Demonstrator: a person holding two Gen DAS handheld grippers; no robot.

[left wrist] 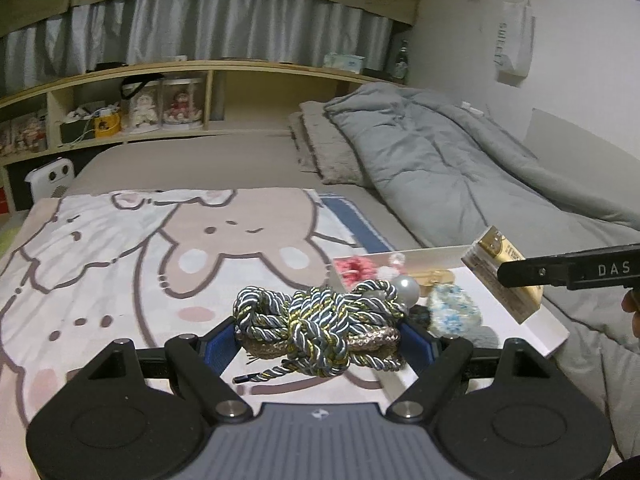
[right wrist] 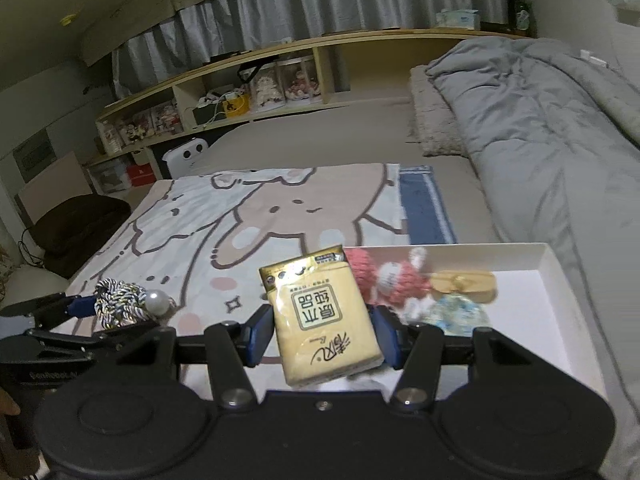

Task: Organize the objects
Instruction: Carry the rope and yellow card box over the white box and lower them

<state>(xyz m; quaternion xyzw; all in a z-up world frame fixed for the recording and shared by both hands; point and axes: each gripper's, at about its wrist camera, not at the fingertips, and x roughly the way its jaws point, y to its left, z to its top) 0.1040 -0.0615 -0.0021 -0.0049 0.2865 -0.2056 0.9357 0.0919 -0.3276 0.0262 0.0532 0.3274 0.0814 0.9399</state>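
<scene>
Twisted blue-and-gold cord (left wrist: pixel 320 320) sits bundled between the left gripper (left wrist: pixel 318 338) pads, clamped and held just short of the white box (left wrist: pixel 516 304) ahead on its right, likely for dropping in. From the right view, the right gripper (right wrist: pixel 320 334) squeezes a yellow tissue pack (right wrist: pixel 320 320) upright before the same box (right wrist: pixel 560 280), where a pink knitted toy (right wrist: pixel 400 280) already lies.

Both wrist views look forward, close over bed (left wrist: pixel 224 156); share tray (right wrist: pixel 560 280).
</scene>
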